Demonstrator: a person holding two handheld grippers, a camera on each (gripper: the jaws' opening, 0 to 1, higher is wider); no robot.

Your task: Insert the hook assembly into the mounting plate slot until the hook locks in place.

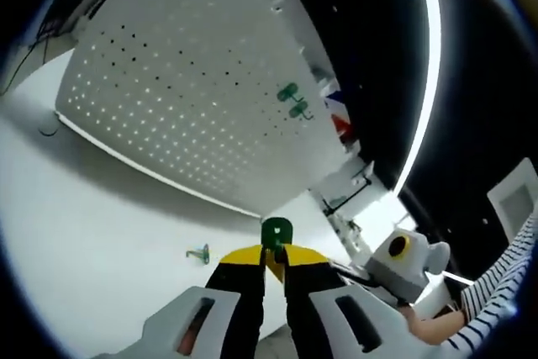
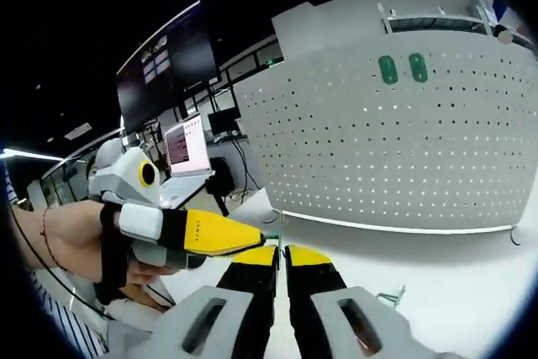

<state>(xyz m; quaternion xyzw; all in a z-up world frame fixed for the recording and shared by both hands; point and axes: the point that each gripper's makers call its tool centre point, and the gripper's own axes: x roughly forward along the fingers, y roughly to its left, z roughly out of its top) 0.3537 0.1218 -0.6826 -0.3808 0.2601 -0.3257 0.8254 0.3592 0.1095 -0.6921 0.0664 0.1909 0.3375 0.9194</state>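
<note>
White tabletop [image 1: 101, 233] runs under both of my grippers, with a dark room and ceiling light strips behind. Nearest, in the left gripper view, my left gripper [image 1: 275, 260] has its yellow-tipped jaws clamped on 1 green hook assembly [image 1: 276, 231], whose green tab stands up just above the tips. My right gripper [image 2: 280, 256] has its jaws pressed together with nothing that I can see between them; in its view the left gripper comes in from the left, held by my hand [image 2: 71, 229], its yellow tip just beside my right jaws. 1 loose metal hook [image 1: 199, 254] lies on the table a little ahead. Beyond it stands 1 white perforated mounting plate [image 1: 176, 98], upright at the table's far side, with 2 green hooks [image 1: 292, 100] already seated side by side.
</note>
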